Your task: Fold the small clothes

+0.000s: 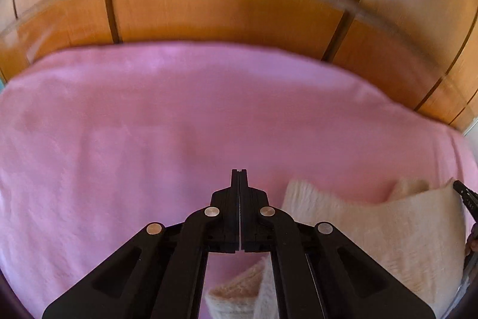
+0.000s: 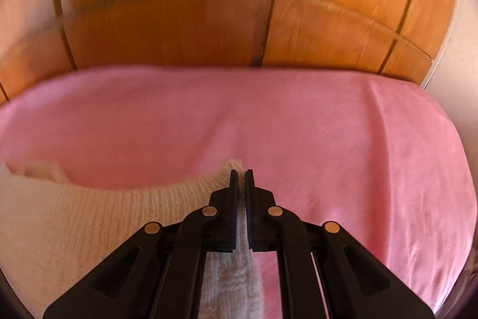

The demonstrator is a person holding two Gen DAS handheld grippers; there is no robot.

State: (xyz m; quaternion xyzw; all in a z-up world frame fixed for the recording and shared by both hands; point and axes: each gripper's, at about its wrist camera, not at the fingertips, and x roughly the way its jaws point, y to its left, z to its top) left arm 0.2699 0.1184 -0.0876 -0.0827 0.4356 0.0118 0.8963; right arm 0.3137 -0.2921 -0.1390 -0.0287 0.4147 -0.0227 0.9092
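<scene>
- One cream knitted garment lies on one pink fleece blanket.
- Two black grippers: right gripper clamps the knit; left gripper is closed, nothing visible between its tips.

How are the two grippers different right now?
The right gripper has cream knit pinched between its fingers; the left gripper shows nothing at its tips. A thin slit stays between the right gripper's fingers, filled with knit; the left gripper's fingers press flat together. The knit lies left of the right gripper but right of the left gripper. Both are black, shut, and pointing down over the pink blanket.
</scene>
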